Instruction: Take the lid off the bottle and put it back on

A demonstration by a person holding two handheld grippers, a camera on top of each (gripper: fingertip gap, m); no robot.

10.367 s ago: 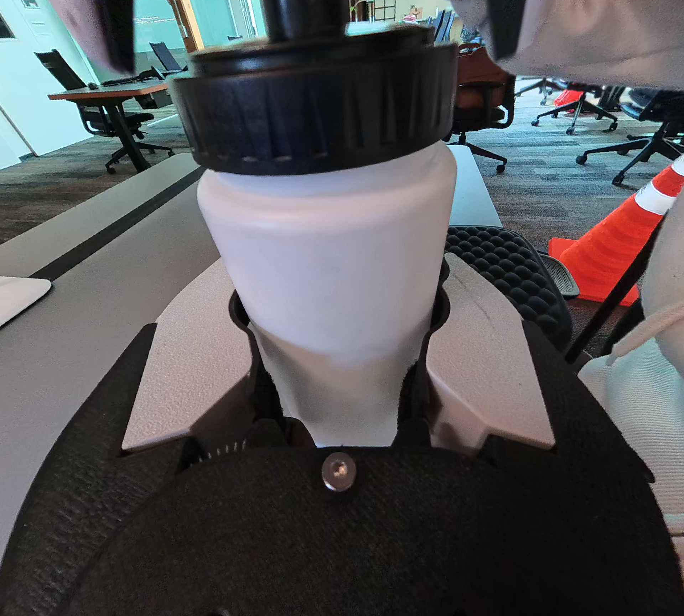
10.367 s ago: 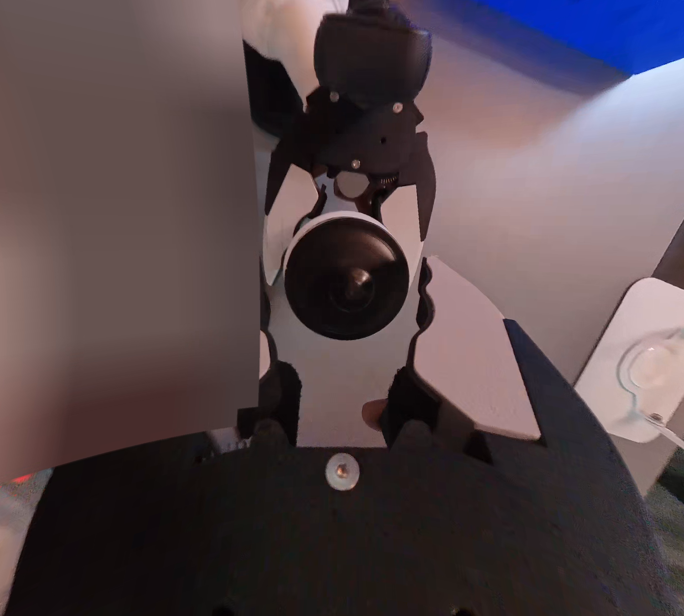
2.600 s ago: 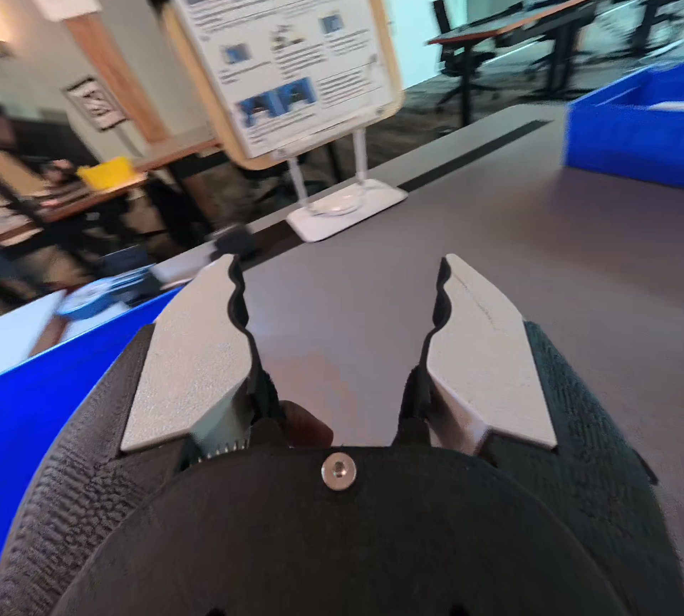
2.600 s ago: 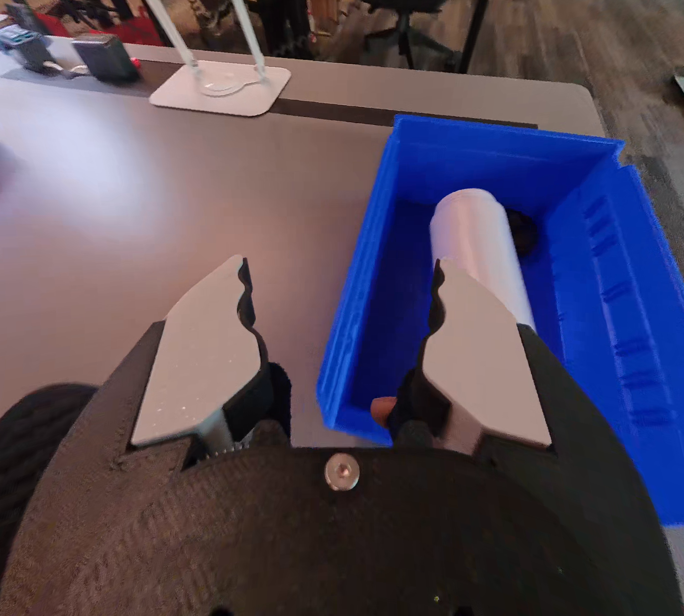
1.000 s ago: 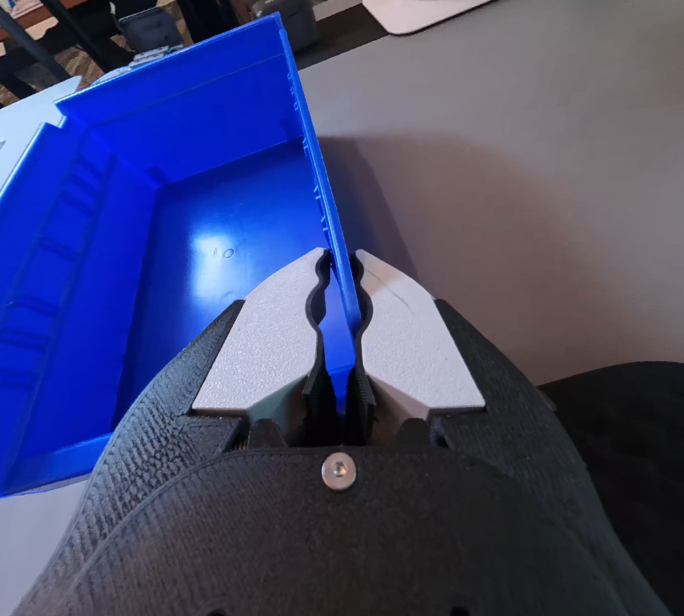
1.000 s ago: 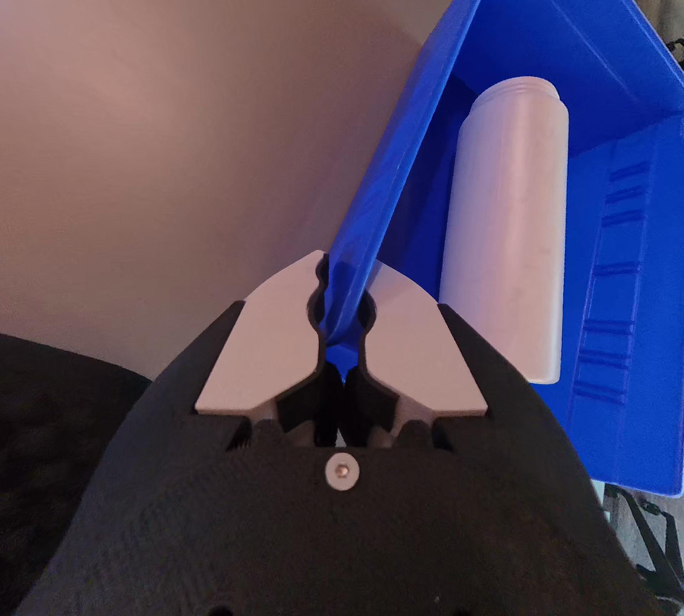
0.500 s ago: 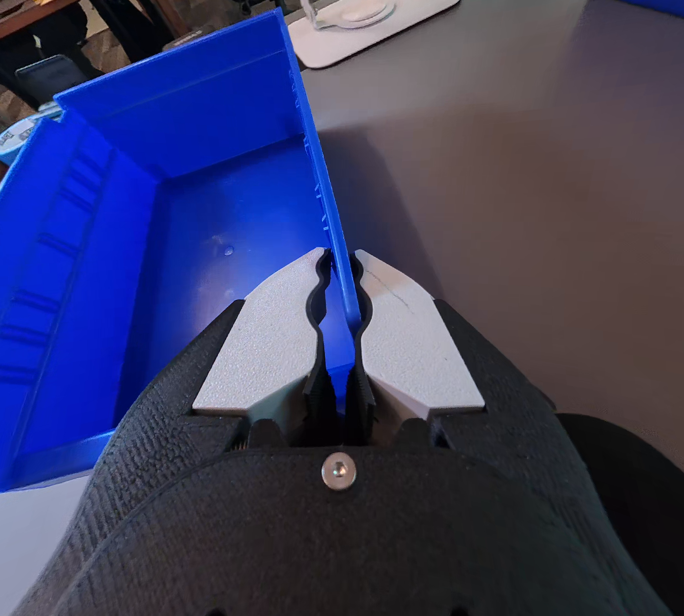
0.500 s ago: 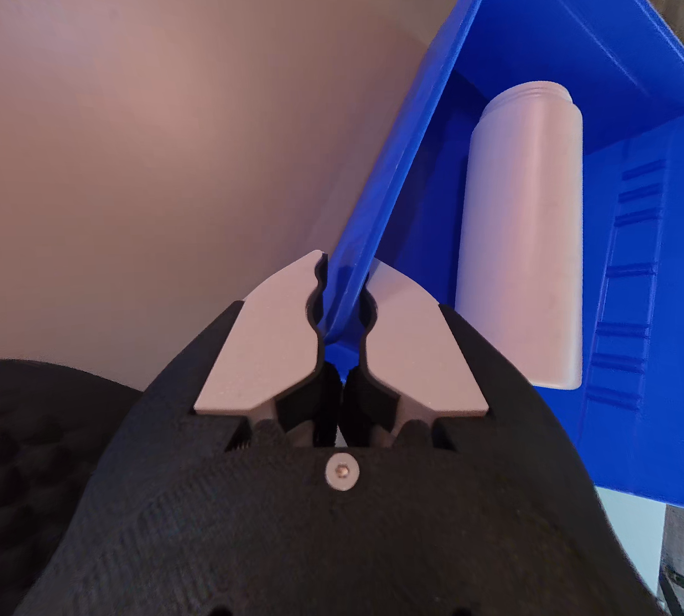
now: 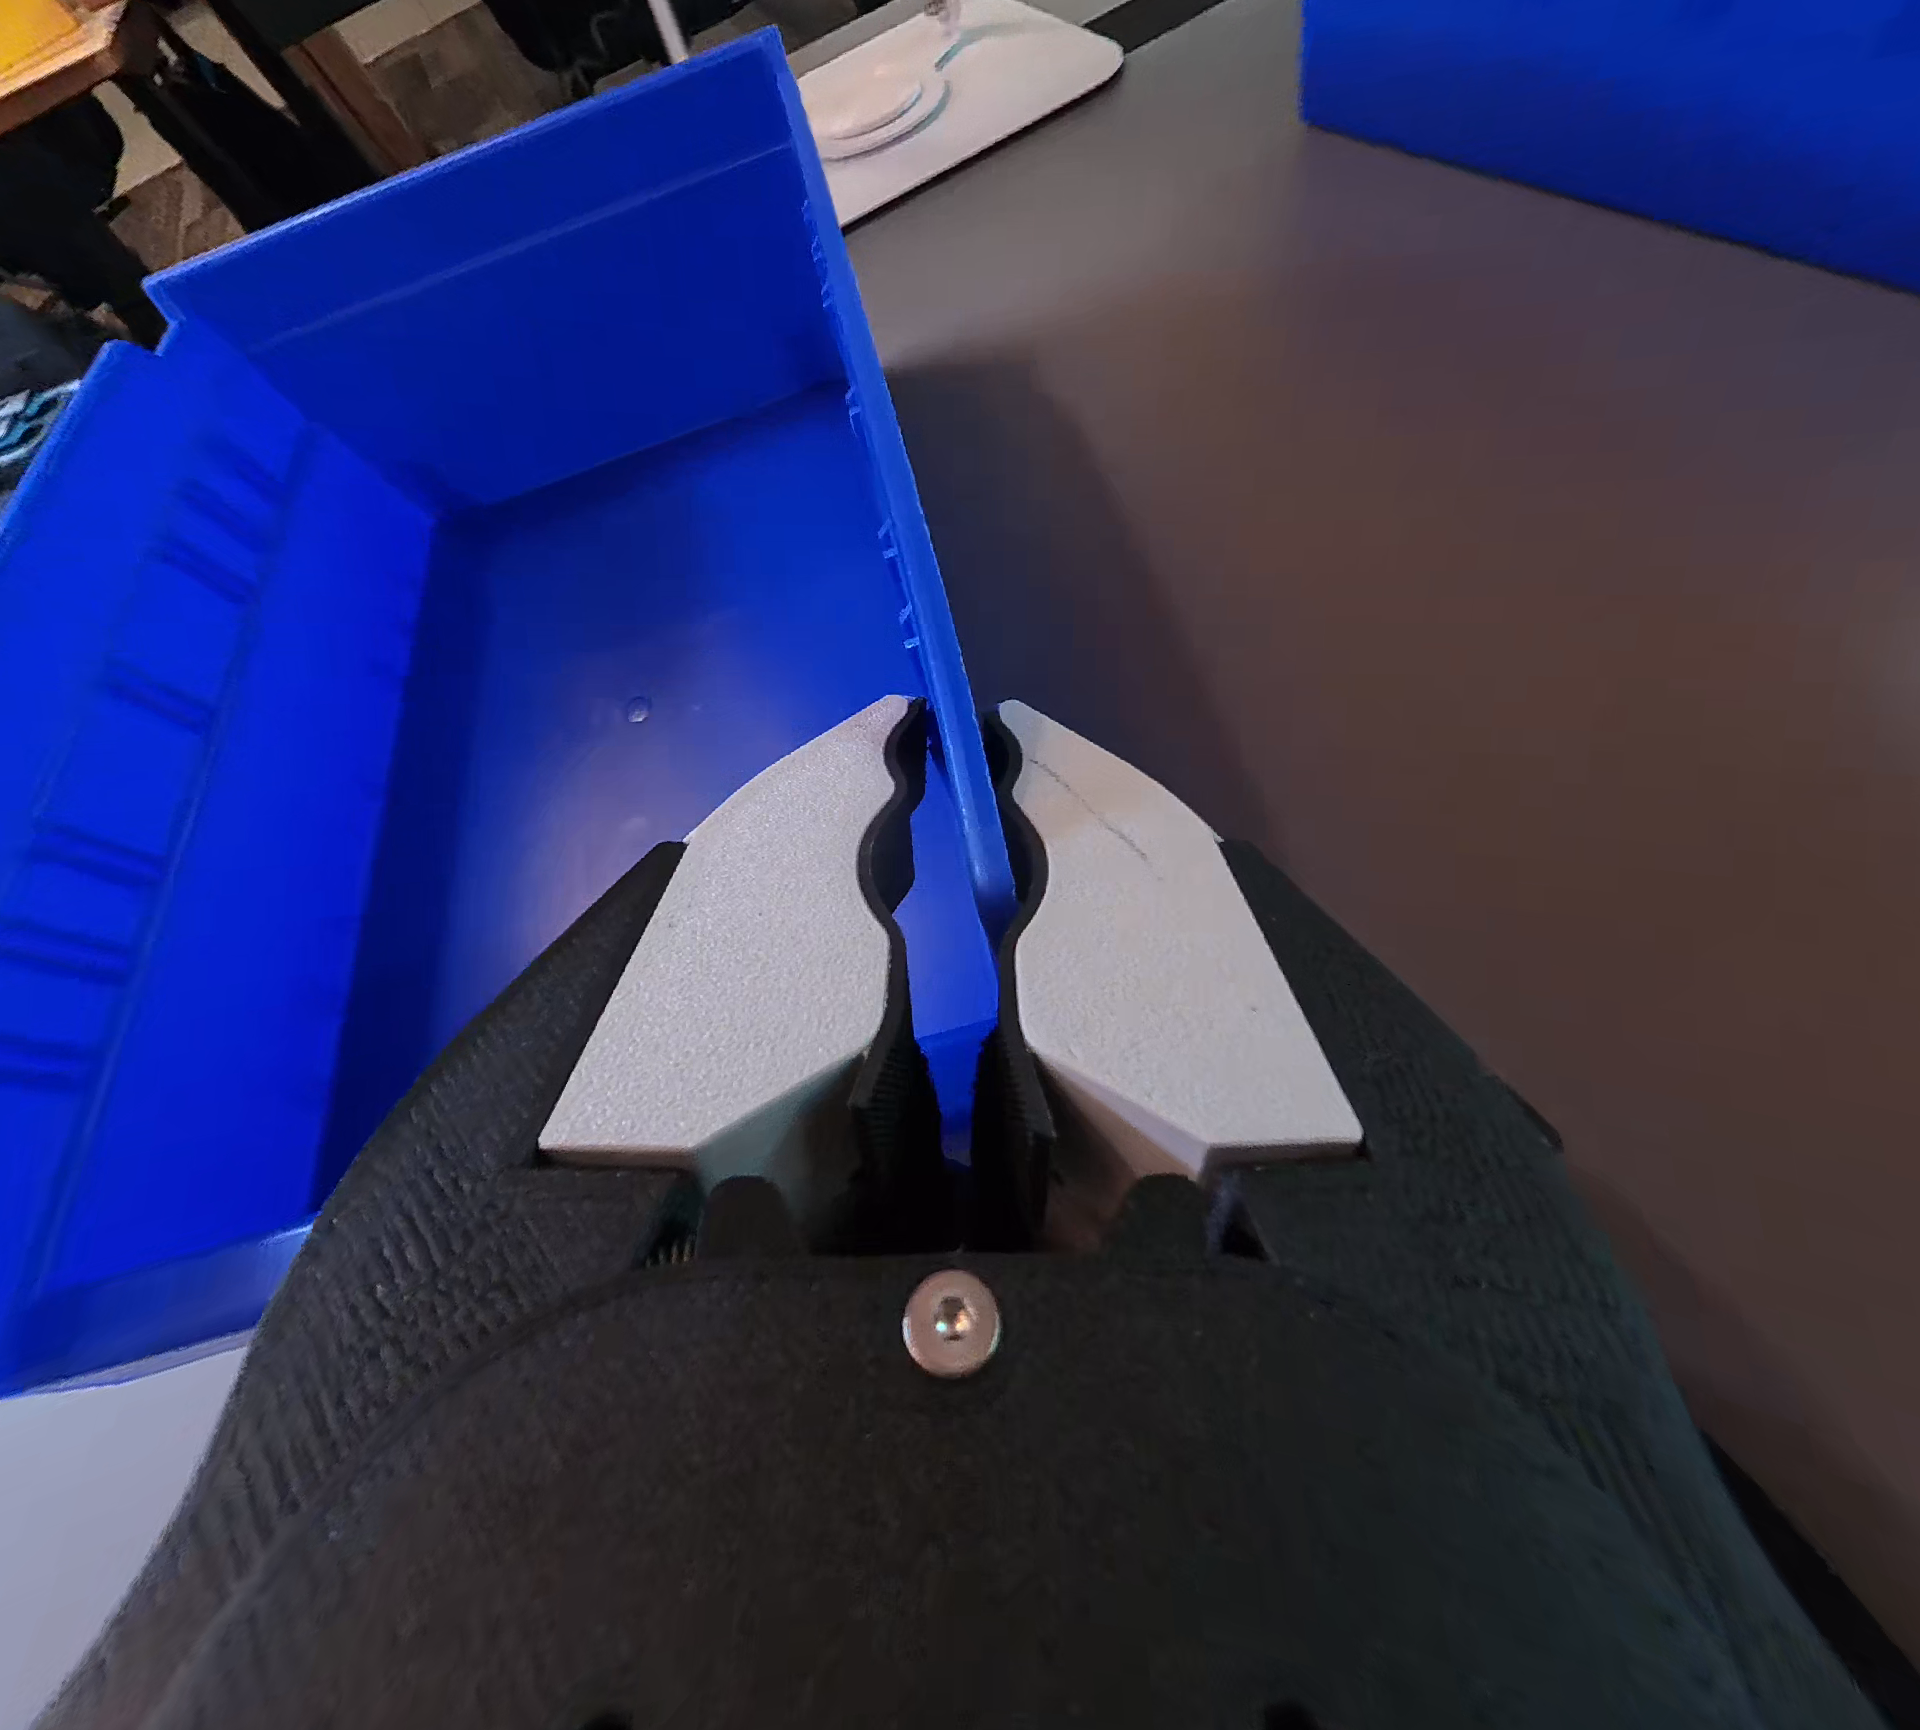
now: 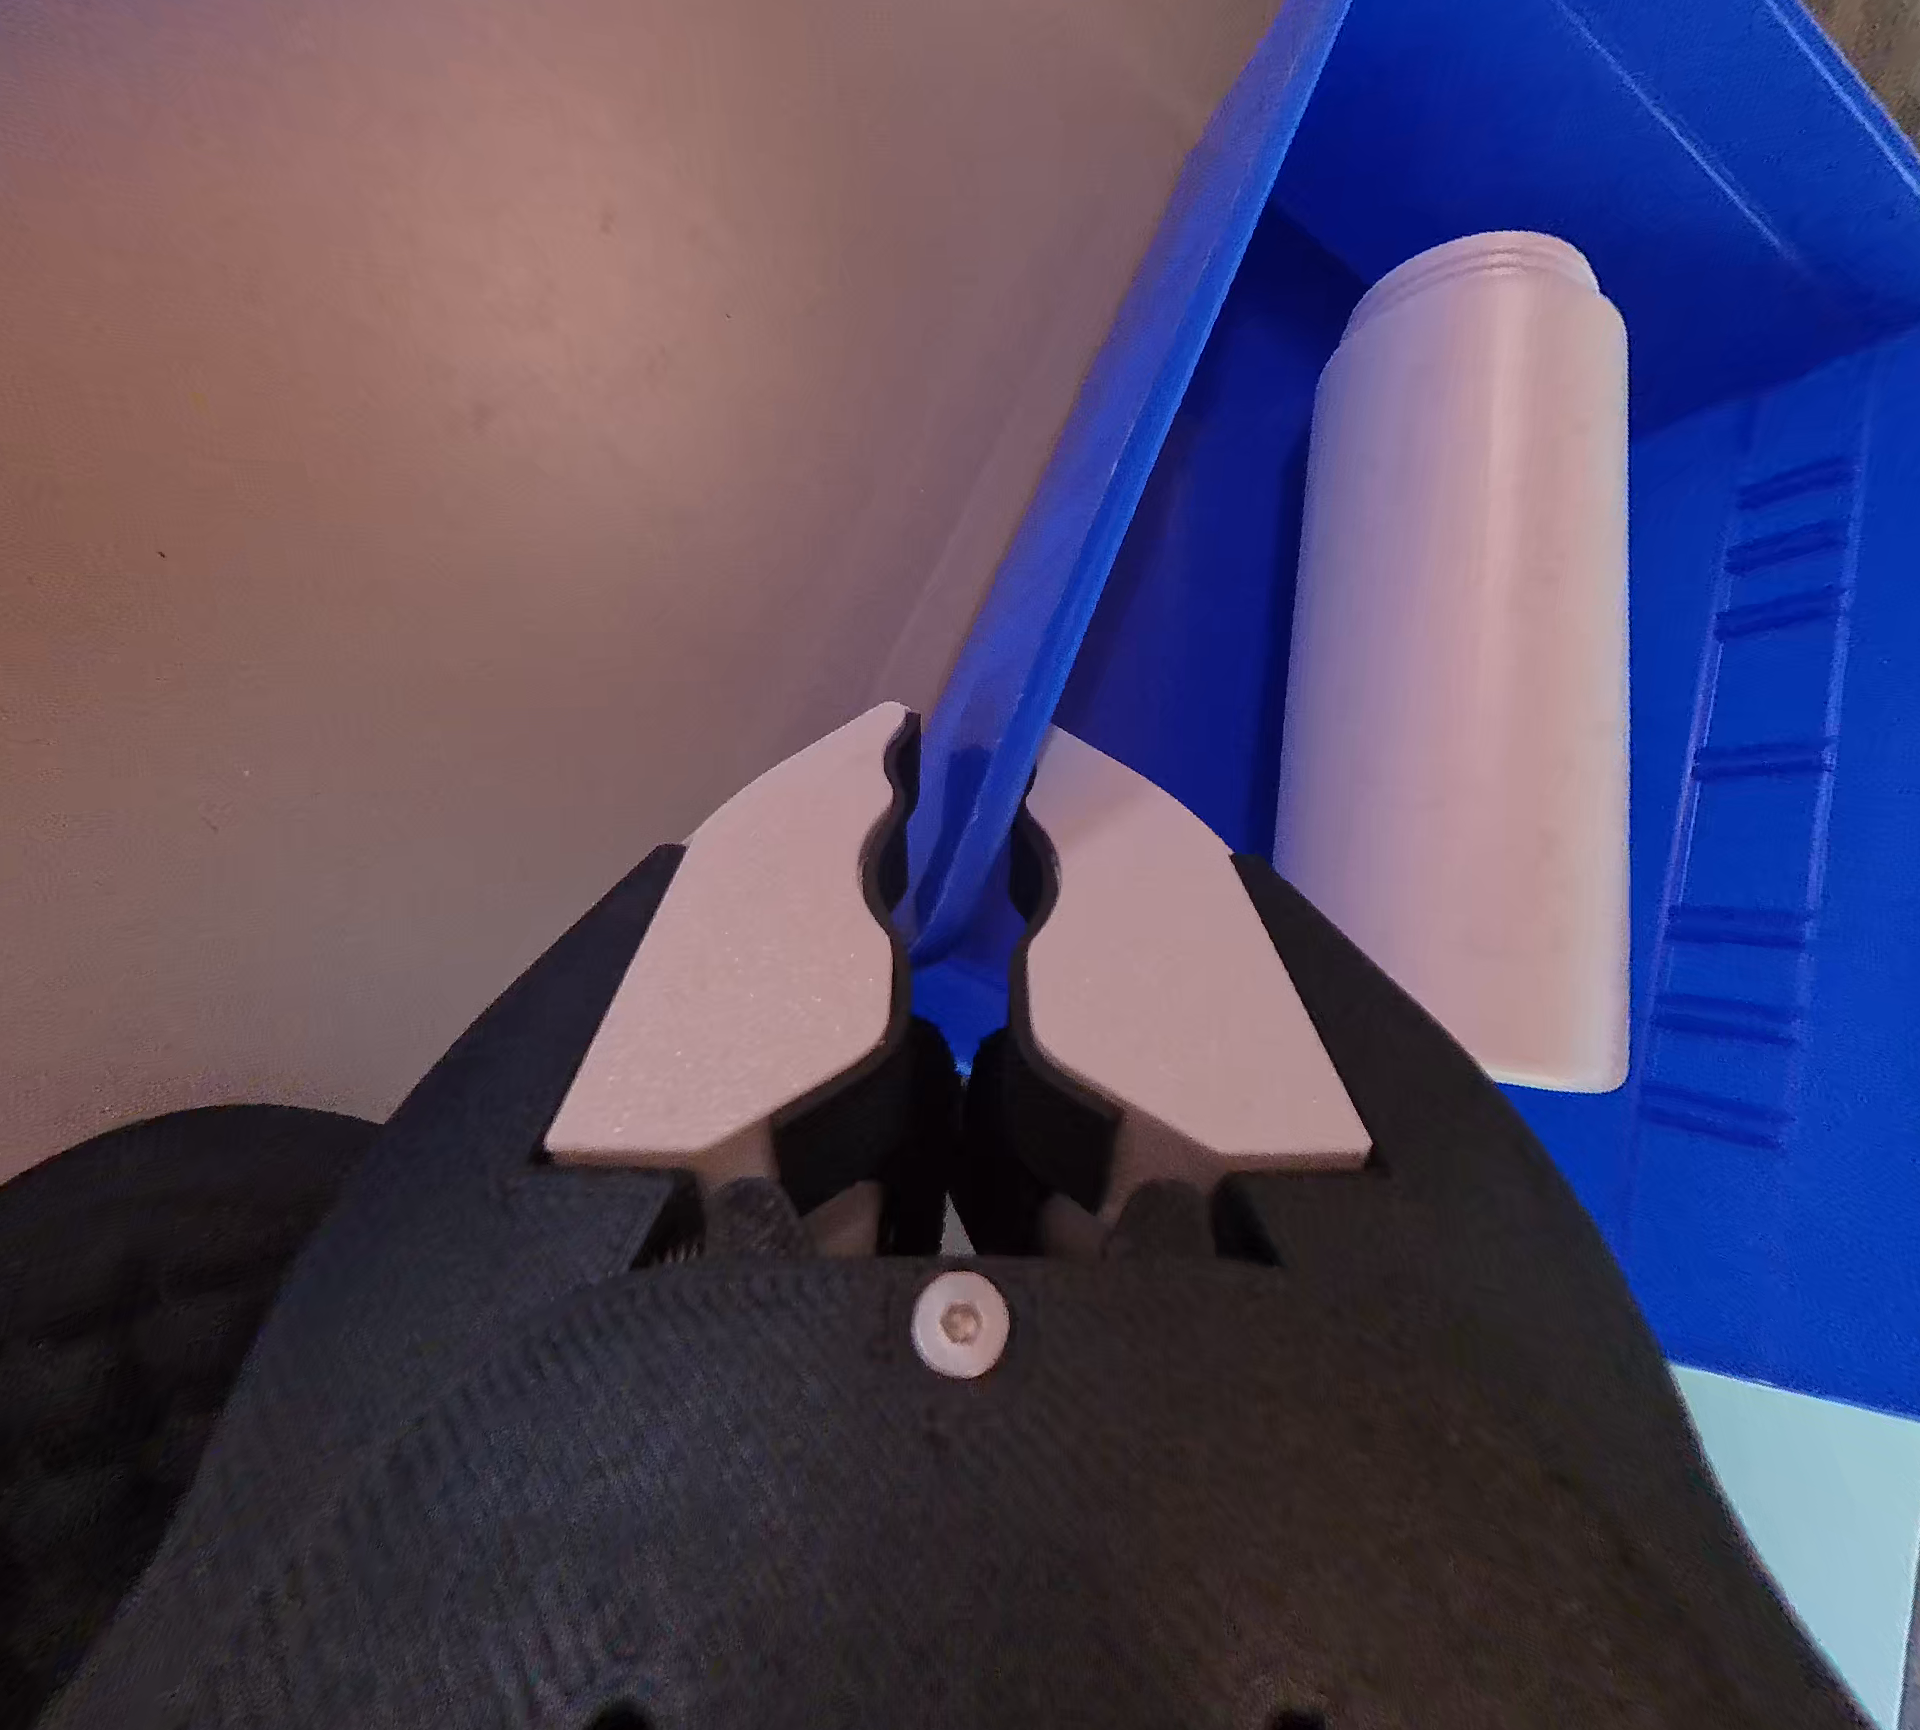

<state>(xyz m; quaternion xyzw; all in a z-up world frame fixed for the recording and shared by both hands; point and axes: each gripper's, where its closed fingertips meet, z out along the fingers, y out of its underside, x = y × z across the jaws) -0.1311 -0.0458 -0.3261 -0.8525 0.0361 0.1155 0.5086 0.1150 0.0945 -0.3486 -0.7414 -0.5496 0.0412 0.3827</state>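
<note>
Left claw (image 9: 954, 750) clamped on right-hand side wall of an open-topped blue plastic bin (image 9: 499, 392); wall pinched between both grey fingers, bin interior lying left of claw. Bare grey worktop (image 9: 1455, 641) to right of claw. Beyond bin's far corner, white flat stand base (image 9: 966, 96) with two thin uprights. Far ahead to right, second blue plastic bin (image 9: 1621, 28), blurred.

Right claw (image 10: 966, 755) clamped on left-hand side wall of a blue plastic bin (image 10: 1174, 392), wall rising ahead and to right. Inside this bin, just right of claw, white cylindrical plastic bottle (image 10: 1455, 641) lying on its side, threaded neck pointing away, no lid on it. Lid not visible in either view.
</note>
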